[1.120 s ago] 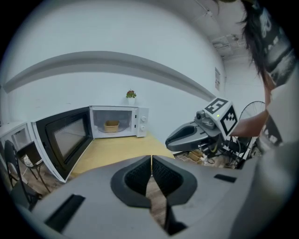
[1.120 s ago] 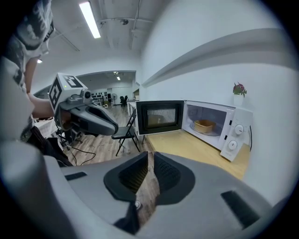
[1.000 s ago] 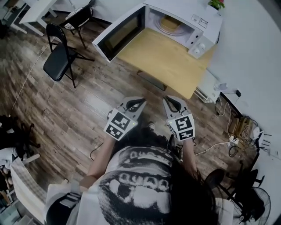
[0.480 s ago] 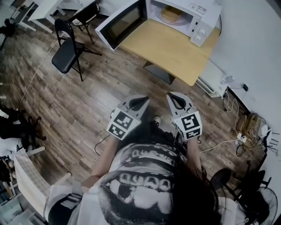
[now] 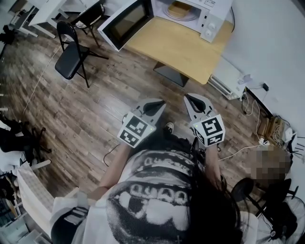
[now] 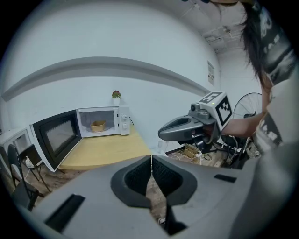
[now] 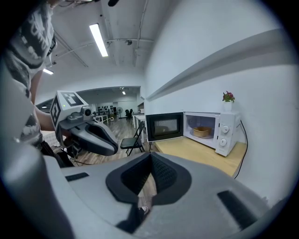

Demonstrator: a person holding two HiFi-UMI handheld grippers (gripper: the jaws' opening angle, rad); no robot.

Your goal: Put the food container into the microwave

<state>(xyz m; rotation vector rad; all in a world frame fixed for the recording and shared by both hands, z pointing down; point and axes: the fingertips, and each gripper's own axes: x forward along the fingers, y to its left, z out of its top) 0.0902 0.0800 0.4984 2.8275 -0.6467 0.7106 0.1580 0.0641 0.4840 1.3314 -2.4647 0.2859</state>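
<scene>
A tan food container (image 5: 178, 8) sits inside the white microwave (image 5: 209, 21), whose door (image 5: 125, 19) hangs open to the left. The microwave stands at the far end of a wooden table (image 5: 183, 50). Both grippers are held over the floor, well short of the table. My left gripper (image 5: 158, 103) is shut with nothing in it, and so is my right gripper (image 5: 189, 98). In the left gripper view the container (image 6: 97, 126) shows far off in the microwave cavity, with the right gripper (image 6: 187, 128) alongside. The right gripper view shows the container (image 7: 202, 131) and the left gripper (image 7: 93, 135).
A black folding chair (image 5: 71, 50) stands on the wood floor left of the table. White tables (image 5: 43, 14) are at the far left. A white heater (image 5: 226, 81), cables (image 5: 267, 128) and a fan (image 5: 281, 214) line the right wall. A small potted plant (image 6: 116, 94) tops the microwave.
The table and microwave have slid toward the top of the head view, farther from me. Both grippers stay side by side, shut and empty.
</scene>
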